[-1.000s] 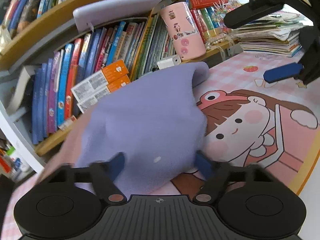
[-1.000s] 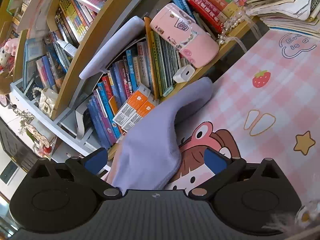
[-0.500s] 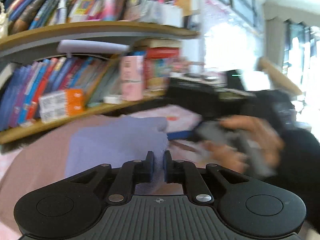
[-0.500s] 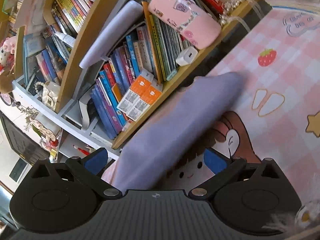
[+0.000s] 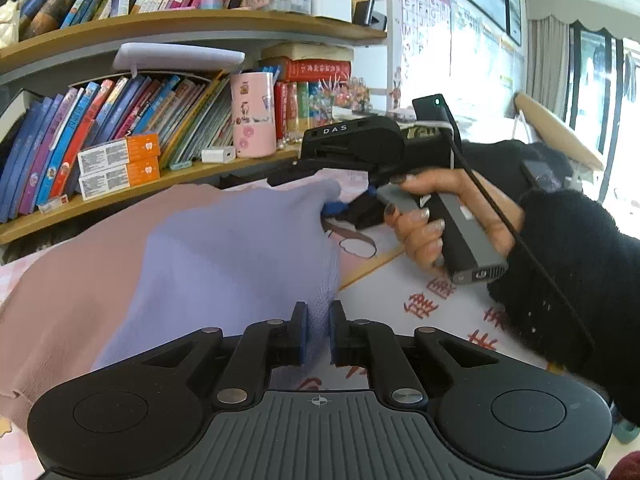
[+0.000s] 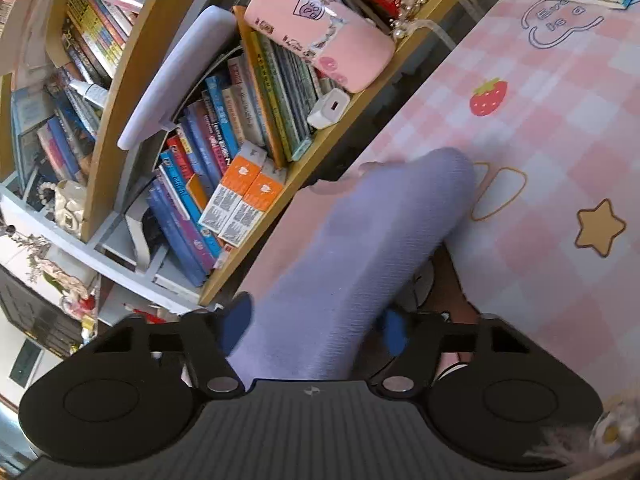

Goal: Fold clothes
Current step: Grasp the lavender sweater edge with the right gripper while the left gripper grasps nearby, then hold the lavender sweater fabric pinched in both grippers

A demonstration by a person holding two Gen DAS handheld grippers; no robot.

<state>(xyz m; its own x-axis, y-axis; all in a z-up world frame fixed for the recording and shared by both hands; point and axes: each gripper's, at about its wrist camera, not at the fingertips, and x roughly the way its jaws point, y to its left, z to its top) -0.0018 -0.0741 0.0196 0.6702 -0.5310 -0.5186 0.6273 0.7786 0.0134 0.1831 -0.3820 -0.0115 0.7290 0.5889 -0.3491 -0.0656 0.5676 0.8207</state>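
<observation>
The garment (image 5: 224, 248), lilac over pink, lies on the pink mat (image 6: 560, 128) before the bookshelf (image 5: 192, 24), its ribbed hem running between my fingers. My left gripper (image 5: 318, 334) points level across the mat, pads nearly together, pinching that hem. My right gripper (image 6: 316, 326), held in my right hand (image 5: 432, 216), angles toward the shelf, pads spread either side of the lilac sleeve's far corner, blurred, grip unclear.

I see the garment (image 5: 208, 248) lying on the tabletop (image 6: 552, 128), the bookshelf (image 5: 192, 176) behind it, my right gripper (image 5: 332, 210) at its far edge.
</observation>
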